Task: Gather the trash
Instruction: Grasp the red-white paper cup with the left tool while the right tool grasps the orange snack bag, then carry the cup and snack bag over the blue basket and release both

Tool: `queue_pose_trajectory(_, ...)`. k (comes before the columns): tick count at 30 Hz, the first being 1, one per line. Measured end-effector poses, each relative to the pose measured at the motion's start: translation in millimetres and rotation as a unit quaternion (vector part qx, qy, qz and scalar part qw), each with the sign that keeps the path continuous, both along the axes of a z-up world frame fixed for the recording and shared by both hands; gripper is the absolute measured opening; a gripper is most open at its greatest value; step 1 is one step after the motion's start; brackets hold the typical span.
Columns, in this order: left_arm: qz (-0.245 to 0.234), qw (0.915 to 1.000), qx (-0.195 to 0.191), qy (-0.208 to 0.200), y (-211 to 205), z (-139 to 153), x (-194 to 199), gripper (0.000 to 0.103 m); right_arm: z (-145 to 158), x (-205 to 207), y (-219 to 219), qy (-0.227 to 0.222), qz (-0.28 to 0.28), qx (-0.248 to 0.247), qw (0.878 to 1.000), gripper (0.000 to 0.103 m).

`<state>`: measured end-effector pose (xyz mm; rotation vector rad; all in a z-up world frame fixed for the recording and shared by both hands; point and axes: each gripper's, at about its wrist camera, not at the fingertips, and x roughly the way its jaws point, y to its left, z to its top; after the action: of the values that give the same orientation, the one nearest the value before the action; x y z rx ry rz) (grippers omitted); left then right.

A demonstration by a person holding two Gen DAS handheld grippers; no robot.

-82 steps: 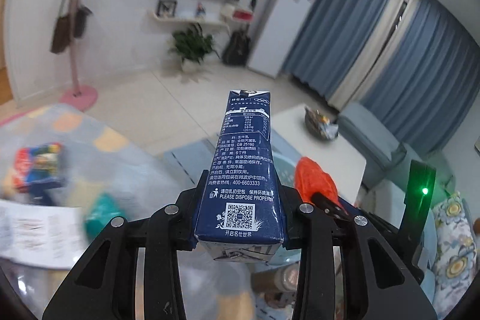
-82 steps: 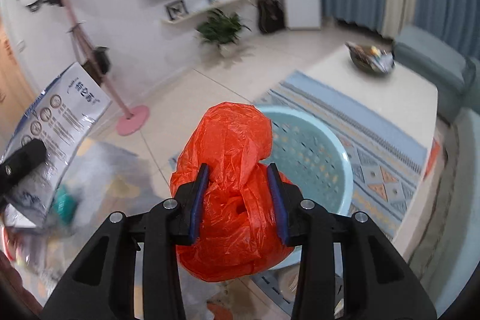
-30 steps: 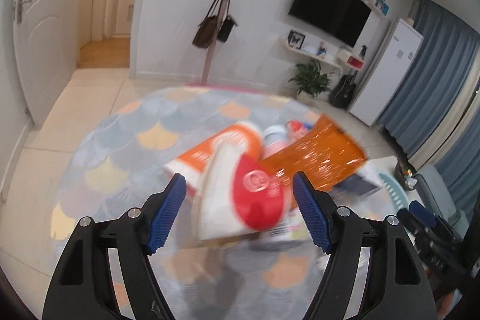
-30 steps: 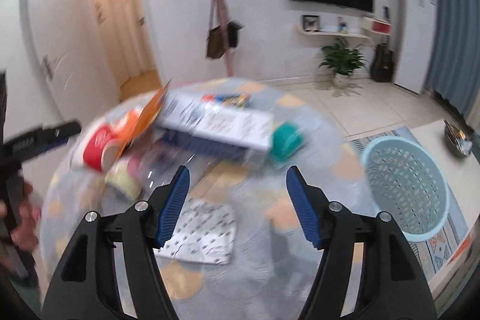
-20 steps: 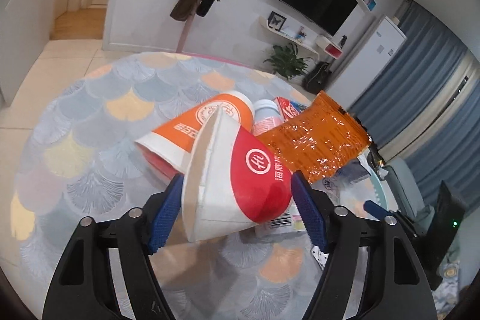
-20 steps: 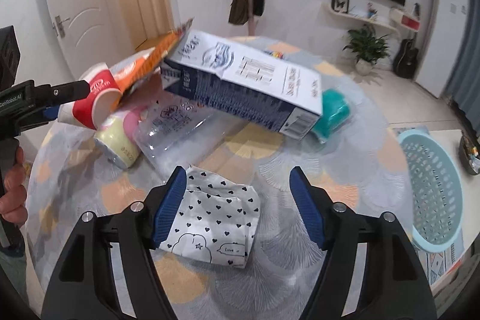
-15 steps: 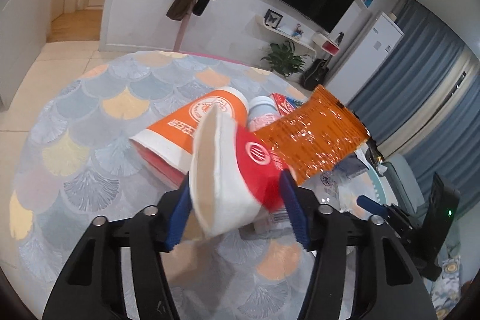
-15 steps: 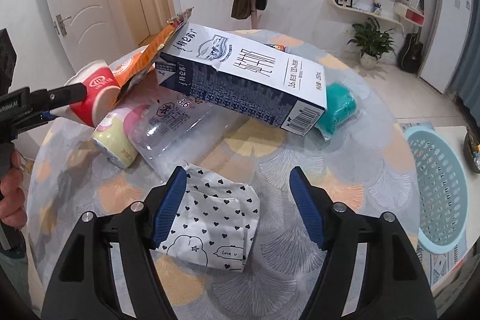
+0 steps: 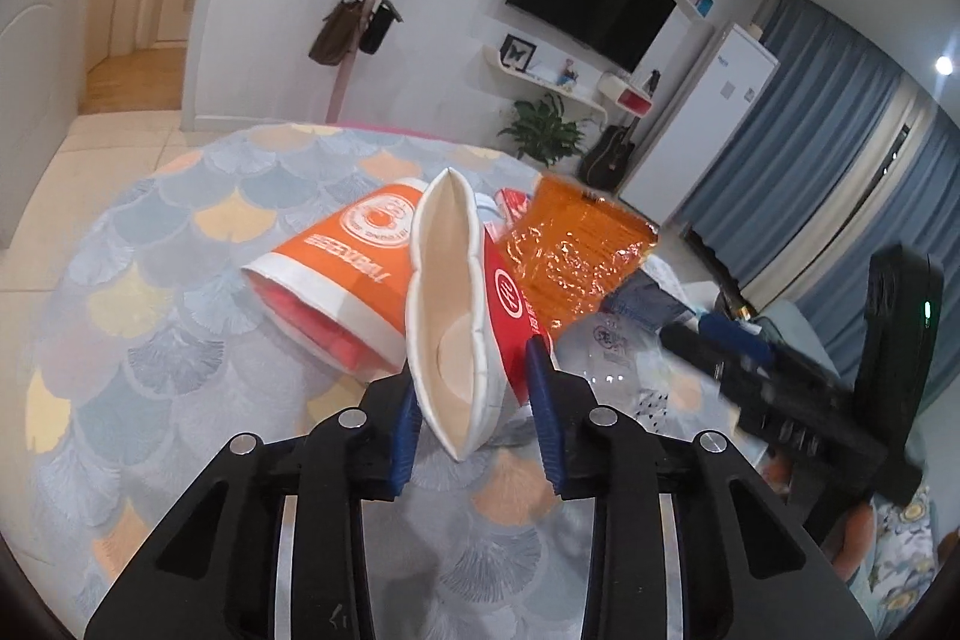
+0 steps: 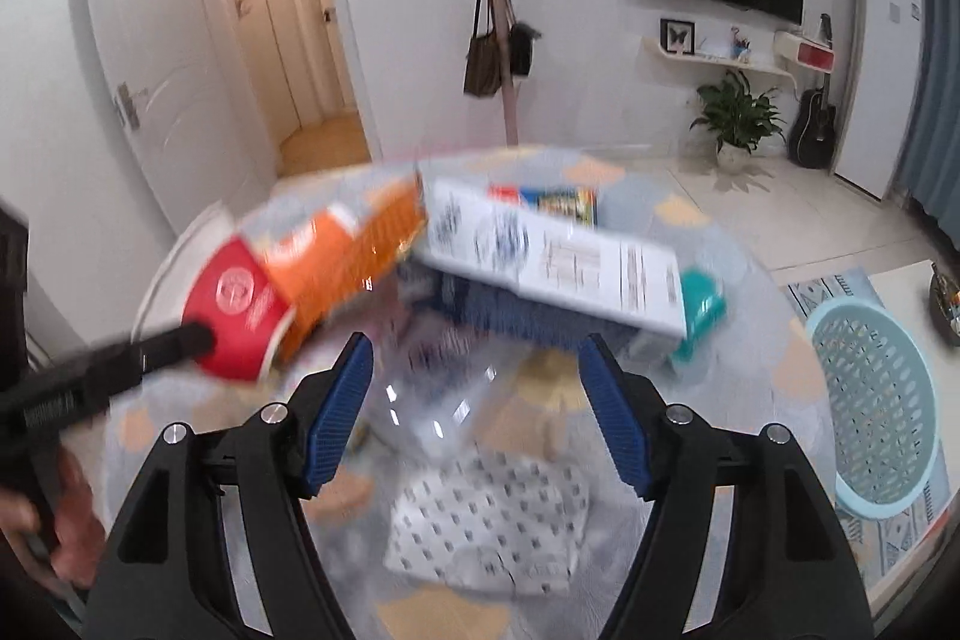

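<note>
Left wrist view: my left gripper (image 9: pixel 474 400) is closing on the red paper cup (image 9: pixel 465 316), its mouth already squashed flat between the pads. I should squeeze only enough to hold it and lift it clear of the orange cup (image 9: pixel 354 268) and the orange wrapper (image 9: pixel 576 250) beyond. My right gripper (image 10: pixel 477 418) stands wide and empty above the clear plastic bottle (image 10: pixel 432 394); the blue basket (image 10: pixel 870 400) waits off the table edge.
</note>
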<state>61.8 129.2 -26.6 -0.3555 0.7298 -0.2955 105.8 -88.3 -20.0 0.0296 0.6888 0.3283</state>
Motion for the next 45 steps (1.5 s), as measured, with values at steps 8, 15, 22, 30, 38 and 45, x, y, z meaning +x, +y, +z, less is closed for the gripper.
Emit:
queue_pose_trajectory(8,0.028,0.9995,-0.002,-0.013,23.3,9.2,-8.9,0.031,12.9,34.2,24.5,0.001,0.016,-0.004,1.0,0.067)
queue_pose_trajectory(15,0.058,0.9981,0.0,-0.021,44.3,11.5,-19.2,0.031,6.2,2.1,52.8,0.006,0.059,-0.013,0.998,0.067)
queue_pose_trajectory(22,0.07,0.9972,-0.01,-0.027,59.6,14.4,-23.8,0.031,-11.8,13.7,80.8,0.065,0.06,-0.011,0.996,0.061)
queue_pose_trajectory(30,0.06,0.9977,-0.007,-0.03,55.8,14.9,-24.8,0.031,-28.2,45.7,87.0,0.088,0.028,0.001,0.996,0.029)
queue_pose_trajectory(38,0.04,0.998,-0.004,-0.048,43.1,25.9,-23.0,0.031,-2.7,20.0,86.0,0.034,0.057,0.016,0.998,0.0)
queue_pose_trajectory(45,-0.003,0.9973,0.011,-0.073,5.2,45.7,-12.4,0.031,40.8,-5.4,38.9,-0.024,0.028,0.037,0.999,0.0)
